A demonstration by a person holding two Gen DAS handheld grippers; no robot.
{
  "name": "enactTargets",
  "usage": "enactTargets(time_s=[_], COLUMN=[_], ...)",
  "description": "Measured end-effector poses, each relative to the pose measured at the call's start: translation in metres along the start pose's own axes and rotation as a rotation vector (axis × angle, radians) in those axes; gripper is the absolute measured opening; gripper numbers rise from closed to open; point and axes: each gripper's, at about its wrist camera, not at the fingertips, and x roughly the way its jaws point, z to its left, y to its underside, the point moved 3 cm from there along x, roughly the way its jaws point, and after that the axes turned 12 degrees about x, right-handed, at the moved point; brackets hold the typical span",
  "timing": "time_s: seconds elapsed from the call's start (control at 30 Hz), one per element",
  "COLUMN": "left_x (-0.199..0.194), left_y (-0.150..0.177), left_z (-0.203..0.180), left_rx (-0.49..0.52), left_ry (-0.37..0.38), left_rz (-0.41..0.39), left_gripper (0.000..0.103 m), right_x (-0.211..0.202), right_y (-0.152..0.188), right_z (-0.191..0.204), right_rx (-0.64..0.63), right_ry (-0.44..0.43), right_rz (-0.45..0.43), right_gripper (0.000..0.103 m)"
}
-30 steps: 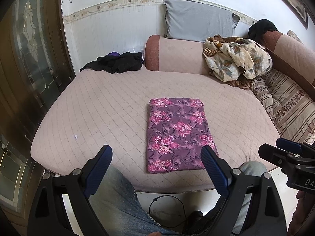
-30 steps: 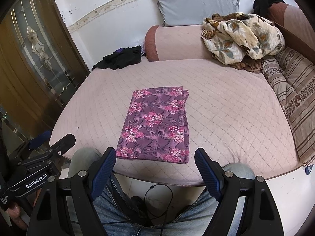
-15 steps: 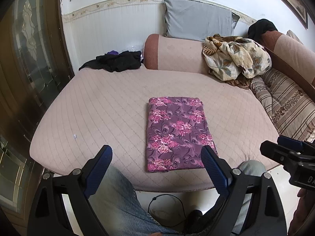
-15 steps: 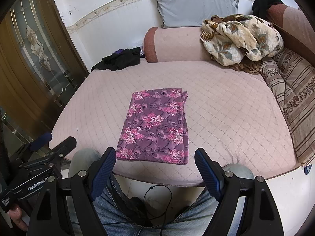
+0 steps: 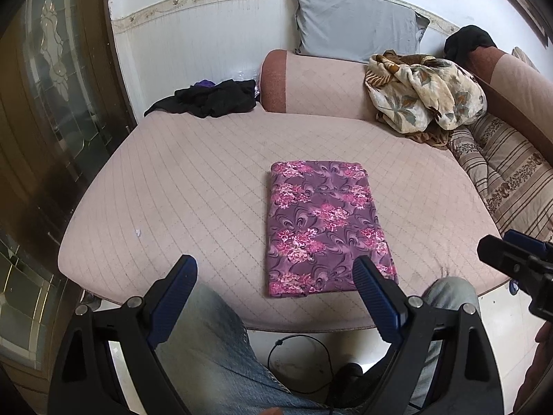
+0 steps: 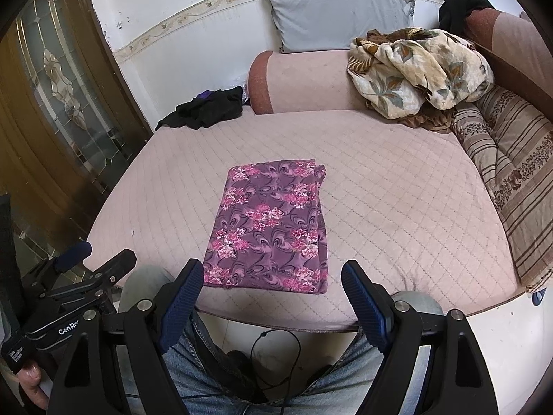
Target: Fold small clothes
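Note:
A purple cloth with pink flowers [image 5: 325, 224] lies folded into a flat rectangle on the pink quilted bed [image 5: 193, 186], near its front edge. It also shows in the right wrist view [image 6: 273, 228]. My left gripper [image 5: 274, 273] is open and empty, held back over the bed's front edge above the person's knees. My right gripper [image 6: 273, 276] is open and empty, just short of the cloth's near edge. Neither gripper touches the cloth.
A black garment pile [image 5: 211, 97] lies at the bed's back left. A floral blanket [image 5: 425, 93] is heaped on the bolster [image 5: 318, 83] at back right, below a grey pillow [image 5: 352, 24]. A striped cushion [image 5: 504, 173] lines the right side. A wooden glass door [image 5: 58, 103] stands left.
Both grippers have drifted slightly back from the bed. The cloth has not moved and both stay open.

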Motion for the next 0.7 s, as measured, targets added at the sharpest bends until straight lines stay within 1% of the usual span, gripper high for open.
enactTargets(time_s=[0.17, 0.27, 0.37, 0.43, 0.57, 0.63, 0.7], left_x=[0.008, 0.018, 0.034, 0.041, 0.047, 0.054, 0.069], left_y=[0.002, 0.005, 0.006, 0.002, -0.005, -0.009, -0.012], left_z=[0.005, 0.010, 0.016, 0.019, 0.023, 0.027, 0.032], left_rx=[0.003, -0.001, -0.027, -0.021, -0.026, -0.043, -0.061], left_ry=[-0.005, -0.042, -0.026, -0.019, -0.027, -0.022, -0.012], left_rz=[0.011, 0.021, 0.048, 0.057, 0.035, 0.029, 0.057], left_gripper=[0.091, 0.091, 0.091, 0.091, 0.091, 0.091, 0.091], right_x=[0.006, 0.017, 0.026, 0.034, 0.052, 0.061, 0.073], right_y=[-0.002, -0.005, -0.007, -0.008, -0.011, -0.013, -0.019], right_z=[0.001, 0.004, 0.007, 0.005, -0.004, -0.007, -0.012], right_rx=[-0.003, -0.009, -0.021, -0.015, 0.014, 0.022, 0.023], right_ry=[0.004, 0.019, 0.030, 0.030, 0.031, 0.033, 0.039], right_rz=[0.013, 0.036, 0.045, 0.055, 0.084, 0.098, 0.107], right_gripper=[0.086, 0.086, 0.086, 0.086, 0.086, 0.086, 0.086])
